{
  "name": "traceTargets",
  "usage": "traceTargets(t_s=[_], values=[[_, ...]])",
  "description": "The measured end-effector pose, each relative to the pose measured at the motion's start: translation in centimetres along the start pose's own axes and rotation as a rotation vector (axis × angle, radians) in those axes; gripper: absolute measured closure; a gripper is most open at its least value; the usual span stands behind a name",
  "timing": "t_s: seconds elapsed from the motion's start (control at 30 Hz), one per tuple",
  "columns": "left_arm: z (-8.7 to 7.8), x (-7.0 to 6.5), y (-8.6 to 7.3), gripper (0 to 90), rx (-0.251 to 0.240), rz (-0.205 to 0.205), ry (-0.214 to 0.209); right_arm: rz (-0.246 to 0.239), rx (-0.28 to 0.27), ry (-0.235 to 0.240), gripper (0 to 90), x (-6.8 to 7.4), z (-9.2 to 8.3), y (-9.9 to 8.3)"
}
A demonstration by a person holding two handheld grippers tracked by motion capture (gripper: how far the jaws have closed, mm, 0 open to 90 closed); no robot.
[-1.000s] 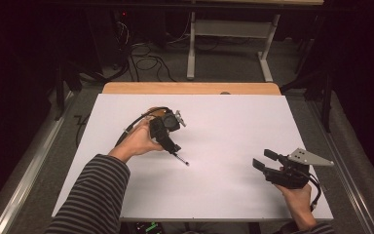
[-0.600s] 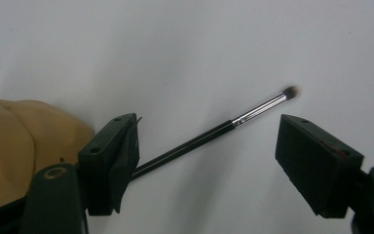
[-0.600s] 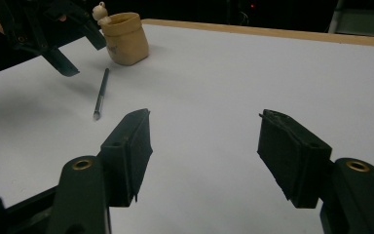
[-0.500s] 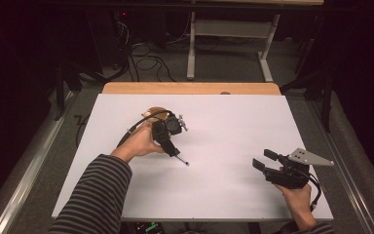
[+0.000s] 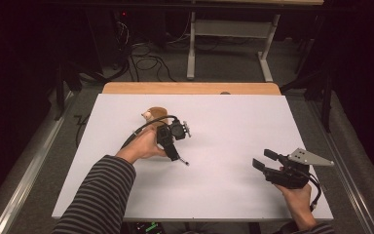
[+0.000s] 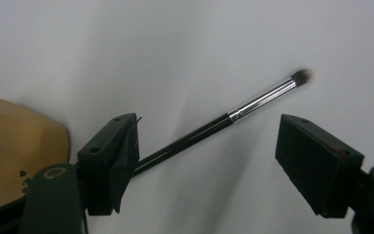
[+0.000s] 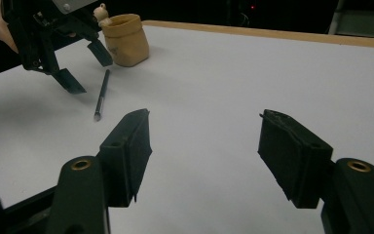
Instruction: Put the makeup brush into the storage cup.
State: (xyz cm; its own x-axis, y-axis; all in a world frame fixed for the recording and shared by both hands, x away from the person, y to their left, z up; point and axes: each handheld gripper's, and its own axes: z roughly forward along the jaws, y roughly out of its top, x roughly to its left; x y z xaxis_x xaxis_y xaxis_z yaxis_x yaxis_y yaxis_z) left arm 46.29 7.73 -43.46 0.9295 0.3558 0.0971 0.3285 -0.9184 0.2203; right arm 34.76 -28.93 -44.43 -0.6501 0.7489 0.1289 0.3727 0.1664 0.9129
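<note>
White sheeting covered the table (image 5: 233, 126), and on it lay a thin black makeup brush (image 6: 224, 122) with a silver ferrule and a dark tuft at its tip. The left gripper (image 6: 207, 163) hung just over that brush with its jaws spread wide and nothing clamped between them; in the left gripper view the brush handle ran slantwise from beside one jaw toward the gap, the bristle end pointing away past the other jaw. Whether the jaw beside the handle touched it, I could not tell. From the high view the left gripper (image 5: 174, 141) sat tilted in the person's left hand (image 5: 143, 146), the brush (image 5: 181, 159) poking out on the near side of it. Just beyond the brush, on its far side, stood a small tan pouch (image 7: 125, 40) with a little pale figure at its rim; the pouch (image 5: 157, 115) stood close to the left gripper as well. The right gripper (image 5: 269, 162) was held well apart from the brush, toward the table's near right corner, low over the sheeting. Its jaws (image 7: 204, 151) were also parted, empty, and faced across the table toward the brush (image 7: 102, 95).
</note>
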Motion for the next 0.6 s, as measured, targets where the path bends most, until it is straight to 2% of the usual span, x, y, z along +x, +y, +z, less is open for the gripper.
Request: traceTargets(t_s=[0.07,0.1,0.17,0.23,0.37,0.6], values=[[0.1,0.1,0.0,25.7,0.005,-0.004,-0.008,0.002,-0.001,0.001,37.3,0.0,0.0,0.0],[0.3,0.1,-0.1,25.9,0.021,-0.007,-0.032,0.004,0.002,0.002,37.3,0.0,0.0,0.0],[0.5,0.1,-0.1,26.2,0.029,-0.004,-0.036,0.003,0.002,0.003,37.3,0.0,0.0,0.0],[0.9,0.0,-0.1,27.8,0.046,-0.003,-0.025,-0.002,0.005,0.011,37.3,0.0,0.1,0.0],[1.2,0.0,0.1,28.1,0.036,0.009,-0.013,0.0,0.004,0.012,37.3,0.0,0.0,0.0],[1.7,0.1,0.1,28.9,0.053,0.011,-0.011,0.002,0.004,0.015,37.3,0.0,0.1,0.0]])
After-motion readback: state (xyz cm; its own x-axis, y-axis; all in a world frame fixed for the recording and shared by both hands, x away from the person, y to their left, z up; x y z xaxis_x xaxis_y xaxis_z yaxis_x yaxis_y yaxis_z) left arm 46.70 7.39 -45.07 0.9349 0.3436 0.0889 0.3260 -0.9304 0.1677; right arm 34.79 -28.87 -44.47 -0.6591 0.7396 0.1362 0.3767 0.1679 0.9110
